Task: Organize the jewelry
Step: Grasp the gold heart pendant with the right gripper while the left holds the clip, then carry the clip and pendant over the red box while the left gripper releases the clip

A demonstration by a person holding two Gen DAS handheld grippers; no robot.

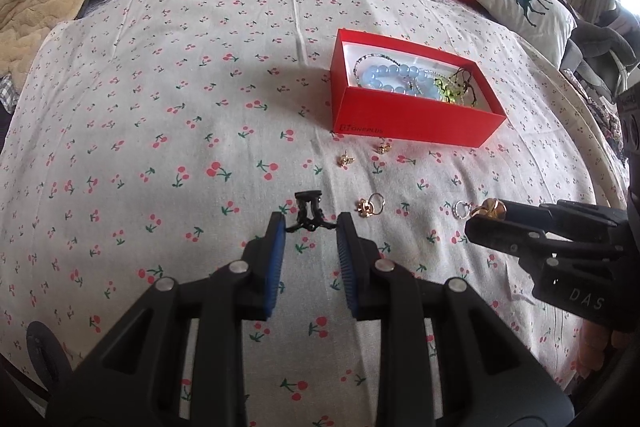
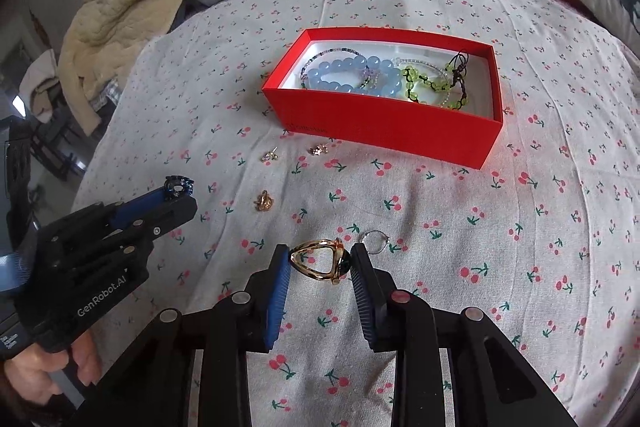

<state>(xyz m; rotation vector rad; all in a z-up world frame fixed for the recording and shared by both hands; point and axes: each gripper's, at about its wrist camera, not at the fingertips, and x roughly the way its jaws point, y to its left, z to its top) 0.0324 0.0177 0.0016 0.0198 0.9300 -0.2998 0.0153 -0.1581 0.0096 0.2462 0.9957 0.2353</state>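
Gold ring (image 2: 320, 261) pinched in your right gripper (image 2: 320, 263), black ornament (image 1: 308, 213) in your left gripper (image 1: 311, 227), both short of the red box (image 2: 384, 131); either could slip onto the bedspread (image 2: 520, 247).

bedsheet (image 2: 440, 227): pale grey, red cherries with green stems | box (image 2: 380, 123): red outside, white inside | bead bracelet (image 2: 340, 77): light blue | knotted bracelet (image 2: 428, 83): lime green, black cord | ring (image 2: 316, 261): gold, dark stone | gripper pads (image 2: 278, 303): blue
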